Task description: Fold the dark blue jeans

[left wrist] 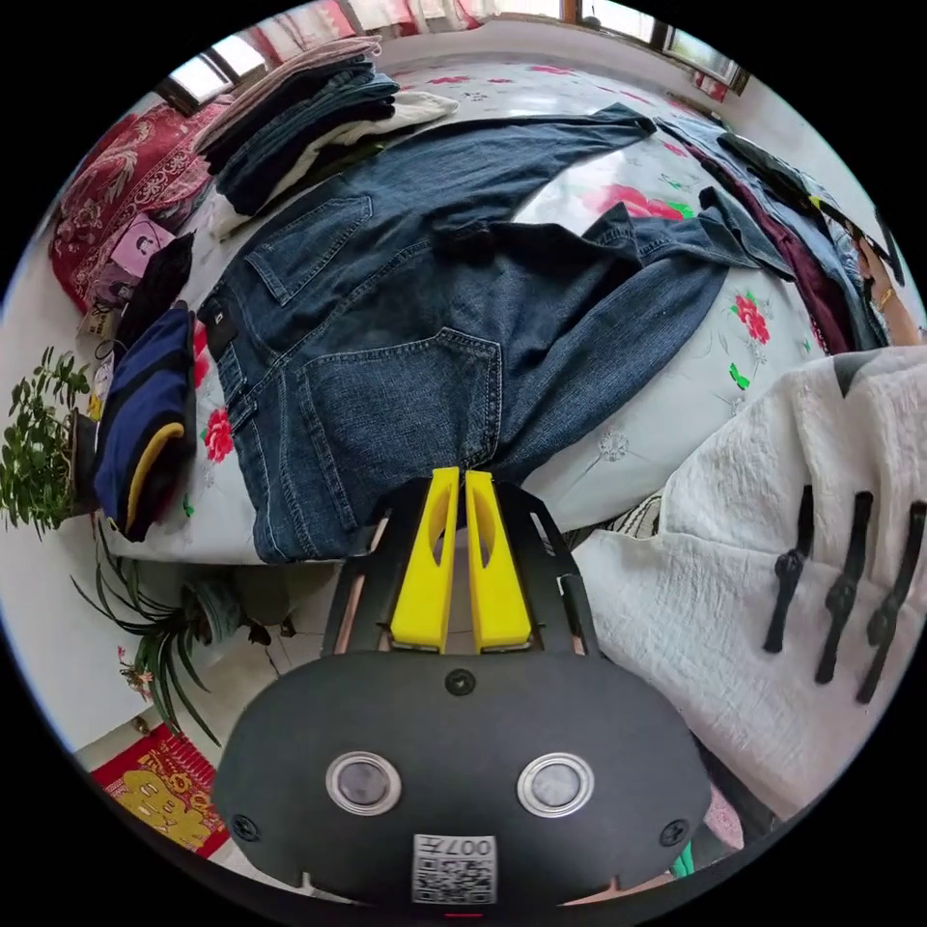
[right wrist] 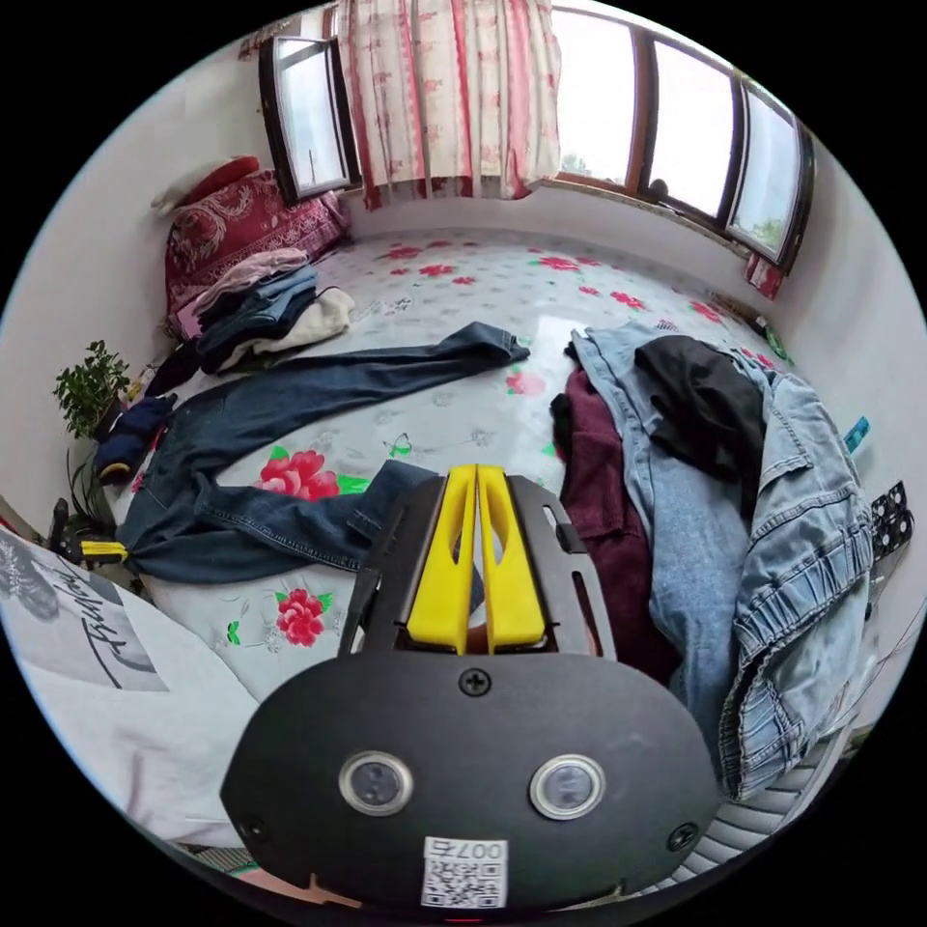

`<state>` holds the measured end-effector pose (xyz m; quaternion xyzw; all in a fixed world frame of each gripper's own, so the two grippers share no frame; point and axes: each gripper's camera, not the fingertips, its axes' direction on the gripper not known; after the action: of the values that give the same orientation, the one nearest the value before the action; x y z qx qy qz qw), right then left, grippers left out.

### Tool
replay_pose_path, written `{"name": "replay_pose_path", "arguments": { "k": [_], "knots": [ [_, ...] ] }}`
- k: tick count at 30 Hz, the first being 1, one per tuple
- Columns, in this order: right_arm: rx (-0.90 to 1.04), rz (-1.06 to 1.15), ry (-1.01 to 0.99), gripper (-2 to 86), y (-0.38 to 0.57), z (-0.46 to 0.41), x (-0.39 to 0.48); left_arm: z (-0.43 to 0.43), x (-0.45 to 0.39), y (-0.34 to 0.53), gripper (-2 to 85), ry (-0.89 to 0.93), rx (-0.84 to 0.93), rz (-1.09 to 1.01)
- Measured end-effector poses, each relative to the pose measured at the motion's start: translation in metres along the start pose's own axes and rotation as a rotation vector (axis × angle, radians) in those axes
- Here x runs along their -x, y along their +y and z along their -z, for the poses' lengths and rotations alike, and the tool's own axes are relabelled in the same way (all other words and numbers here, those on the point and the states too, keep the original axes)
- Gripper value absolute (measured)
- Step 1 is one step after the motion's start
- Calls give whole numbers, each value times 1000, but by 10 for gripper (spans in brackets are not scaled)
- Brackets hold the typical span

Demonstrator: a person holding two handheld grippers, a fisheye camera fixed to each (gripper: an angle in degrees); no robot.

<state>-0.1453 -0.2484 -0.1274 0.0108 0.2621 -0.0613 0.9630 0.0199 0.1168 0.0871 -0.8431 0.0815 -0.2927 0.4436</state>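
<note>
Floral bedsheet carries the dark blue jeans, waist at its near edge, legs splayed apart, probably laid flat for folding. My left gripper sits closed at the waistband, though whether it's pinching denim I can't tell. My right gripper is closed too, hiding one leg's hem.

Both the left tongs and the right tongs have their yellow jaws closed together, gripping nothing.

A home bedroom — flowered bed sheet, curtained windows, stacked folded clothes, potted plants beside the wall.
</note>
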Motion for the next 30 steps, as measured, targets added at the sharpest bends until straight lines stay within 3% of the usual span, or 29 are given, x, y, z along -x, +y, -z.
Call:
{"name": "replay_pose_path", "arguments": {
  "k": [4, 11, 12, 15, 19, 21, 23, 26, 30],
  "knots": [
    [104, 91, -20, 47, 22, -22, 16, -8, 18, 6, -8, 72, -25, 141],
    [578, 204, 112, 42, 51, -137, 25, -5, 24, 6, -8, 73, -13, 116],
    [497, 194, 49, 27, 48, -124, 19, -2, 28, 11, -7, 94, -30, 138],
    [527, 66, -56, 6, 34, -102, -12, 3, 40, 22, -7, 145, -68, 201],
    [139, -246, -478, 0, 23, 5, -84, 2, 48, 23, -8, 167, -73, 239],
    [-197, -431, -781, -1, 38, 77, -132, -1, 48, 16, -7, 177, -65, 229],
    [-398, -506, -907, -2, 48, 121, -149, -6, 46, 7, -7, 199, -51, 208],
    [-604, -502, -835, -1, 46, 188, -142, -20, 37, -12, -5, 196, -4, 164],
    [-554, -441, -438, 9, 3, 191, -121, -33, 29, -26, -1, 177, 52, 118]
  ]
}}
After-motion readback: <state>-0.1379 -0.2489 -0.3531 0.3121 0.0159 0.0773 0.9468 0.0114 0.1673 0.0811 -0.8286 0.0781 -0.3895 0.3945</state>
